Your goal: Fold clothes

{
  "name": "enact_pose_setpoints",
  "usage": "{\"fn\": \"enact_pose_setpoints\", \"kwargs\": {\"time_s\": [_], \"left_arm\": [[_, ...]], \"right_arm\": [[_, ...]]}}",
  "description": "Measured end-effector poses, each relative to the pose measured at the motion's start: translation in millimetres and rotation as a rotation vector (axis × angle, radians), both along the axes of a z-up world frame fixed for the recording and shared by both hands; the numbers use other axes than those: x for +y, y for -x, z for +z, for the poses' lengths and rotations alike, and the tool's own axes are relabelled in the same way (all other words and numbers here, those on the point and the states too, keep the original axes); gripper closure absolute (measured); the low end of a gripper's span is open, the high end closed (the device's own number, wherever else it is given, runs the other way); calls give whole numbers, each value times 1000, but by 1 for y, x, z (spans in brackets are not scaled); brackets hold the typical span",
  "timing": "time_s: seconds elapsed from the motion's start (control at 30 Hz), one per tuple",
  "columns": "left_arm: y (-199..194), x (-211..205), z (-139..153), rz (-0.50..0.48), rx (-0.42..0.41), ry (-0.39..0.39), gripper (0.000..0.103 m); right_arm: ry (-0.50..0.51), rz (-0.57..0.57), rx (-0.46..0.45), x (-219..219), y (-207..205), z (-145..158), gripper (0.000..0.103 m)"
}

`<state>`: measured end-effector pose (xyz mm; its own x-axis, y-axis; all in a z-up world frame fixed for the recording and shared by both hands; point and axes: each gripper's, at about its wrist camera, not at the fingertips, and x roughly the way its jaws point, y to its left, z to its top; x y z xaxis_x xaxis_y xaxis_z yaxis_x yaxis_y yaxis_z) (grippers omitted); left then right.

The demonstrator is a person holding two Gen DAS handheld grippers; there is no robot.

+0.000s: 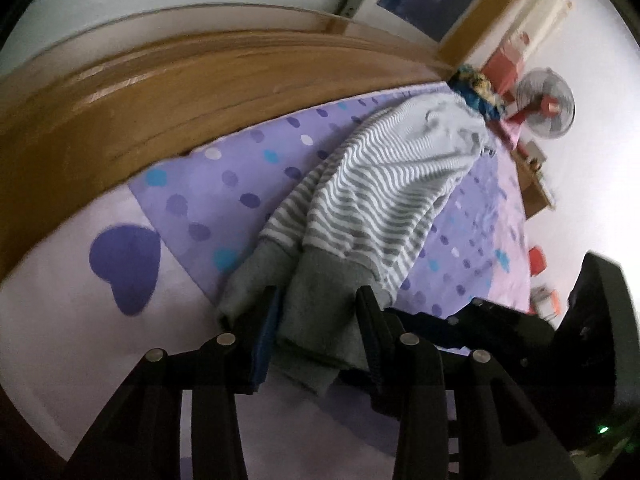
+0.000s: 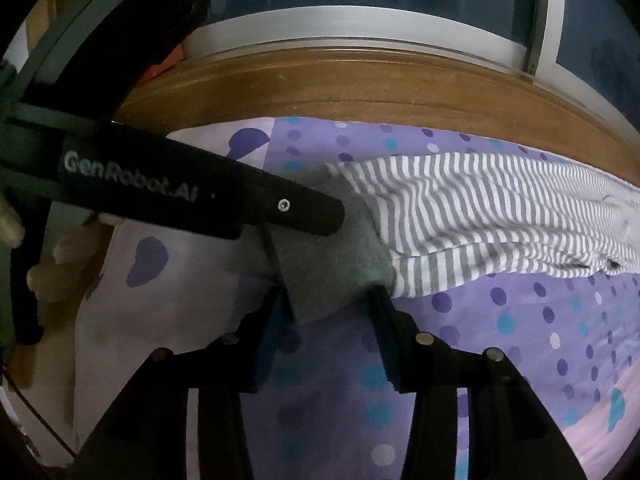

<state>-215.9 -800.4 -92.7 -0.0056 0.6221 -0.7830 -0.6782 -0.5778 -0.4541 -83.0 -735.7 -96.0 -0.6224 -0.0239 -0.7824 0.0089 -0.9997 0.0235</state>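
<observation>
A grey-and-white striped garment [image 1: 380, 184] [image 2: 480, 208] lies stretched over a purple dotted bedsheet [image 1: 208, 188] [image 2: 520, 320]. It ends in grey cuffs. In the left wrist view my left gripper [image 1: 316, 316] stands open astride one grey cuff [image 1: 328, 284]; a second cuff [image 1: 244, 284] lies just outside its left finger. In the right wrist view my right gripper [image 2: 328, 308] is open, with a cuff corner [image 2: 332, 268] hanging between its fingers. The left gripper's finger [image 2: 312, 210] rests over the same cuff from the left. The right gripper's black body [image 1: 500, 328] shows at lower right.
A wooden bed frame [image 1: 160, 92] [image 2: 360, 88] borders the sheet, with a window [image 2: 360, 0] behind it. A colourful cloth bundle [image 1: 480, 88] lies at the garment's far end, near a standing fan [image 1: 546, 104]. A person's fingers [image 2: 60, 256] hold the left gripper's handle.
</observation>
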Motion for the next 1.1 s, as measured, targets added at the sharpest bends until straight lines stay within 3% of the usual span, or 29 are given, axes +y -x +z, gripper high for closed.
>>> {"fn": "enact_pose_setpoints", "kwargs": {"time_s": [0.03, 0.07, 0.1, 0.2, 0.37, 0.47, 0.63, 0.73, 0.87, 1.0, 1.1], "left_arm": [[1, 0, -1, 20, -17, -8, 75], [2, 2, -1, 31, -24, -13, 92], [2, 3, 1, 32, -20, -15, 94], [-2, 4, 20, 28, 60, -27, 94], [-4, -4, 69, 46, 180, -68, 94], [2, -7, 68, 53, 216, -18, 94], [13, -15, 27, 61, 147, 67, 94], [9, -13, 12, 66, 177, 99, 90], [2, -17, 18, 98, 221, 98, 90], [-4, -29, 29, 159, 320, 163, 90], [0, -40, 36, 167, 276, 109, 90]], "right_arm": [[-9, -1, 5, 0, 0, 0, 67], [-22, -5, 9, 0, 0, 0, 77], [-33, -13, 16, 0, 0, 1, 87], [-42, -30, 38, 2, 0, 12, 94], [-83, 20, 131, -10, -1, 57, 94], [-108, 38, 147, -18, 5, 69, 94], [-101, 56, 46, -29, 19, 35, 94], [-110, 62, 5, -35, 19, 16, 94], [-147, 74, -3, -41, 17, 6, 94], [-124, 68, 34, -39, 15, 19, 94], [-115, 100, -23, -41, 17, 13, 90]]}}
